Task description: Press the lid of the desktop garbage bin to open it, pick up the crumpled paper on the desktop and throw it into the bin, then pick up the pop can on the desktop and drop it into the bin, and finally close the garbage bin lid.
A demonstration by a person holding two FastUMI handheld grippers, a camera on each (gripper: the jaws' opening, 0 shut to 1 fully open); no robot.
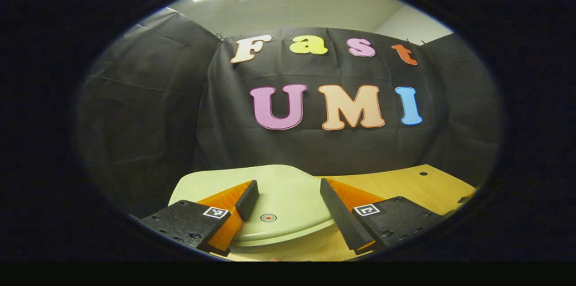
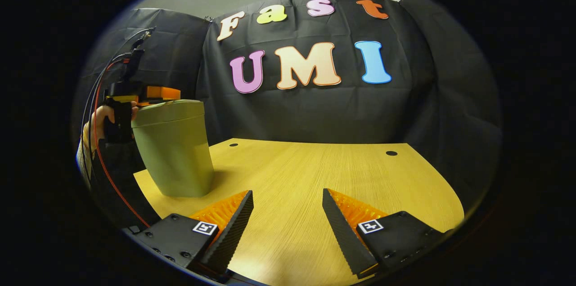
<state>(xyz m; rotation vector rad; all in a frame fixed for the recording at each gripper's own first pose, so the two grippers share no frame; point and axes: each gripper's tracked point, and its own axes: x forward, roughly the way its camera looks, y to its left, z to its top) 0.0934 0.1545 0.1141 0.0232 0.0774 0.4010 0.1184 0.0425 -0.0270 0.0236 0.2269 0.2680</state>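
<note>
- In the left gripper view we look down along the left tongs point(image 1: 288, 207), held just above the pale green lid point(image 1: 288, 187) of the garbage bin.
- Its two fingers stand wide apart with nothing between them; the left finger point(image 1: 247, 199) and the right one point(image 1: 339, 218) both lie over the lid. We cannot tell whether either touches it.
- A small round button point(image 1: 268, 217) with a red centre sits on the lid near its front edge, between the fingers and closer to the left one.
- The lid lies flat and closed on the bin.
- Behind and to the right of the lid we see the wooden bench point(image 1: 405, 187), with a small dark hole point(image 1: 423, 173) near its far edge.
- In the right gripper view the right tongs point(image 2: 288, 221) hover over bare bench point(image 2: 315, 173), fingers spread wide and holding nothing.
- In that same view the garbage bin point(image 2: 173, 151) stands upright at the left side of the bench, well apart from the right tongs, lid on.
- The left gripper point(image 2: 139, 95) shows beyond the bin's top edge, gripped by a hand point(image 2: 101, 122), with cables point(image 2: 105, 70) rising from it.
- Two dark holes point(image 2: 391, 153) mark the bench's far edge.
- Black cloth wall point(image 2: 427, 97) hangs behind everything.
</note>
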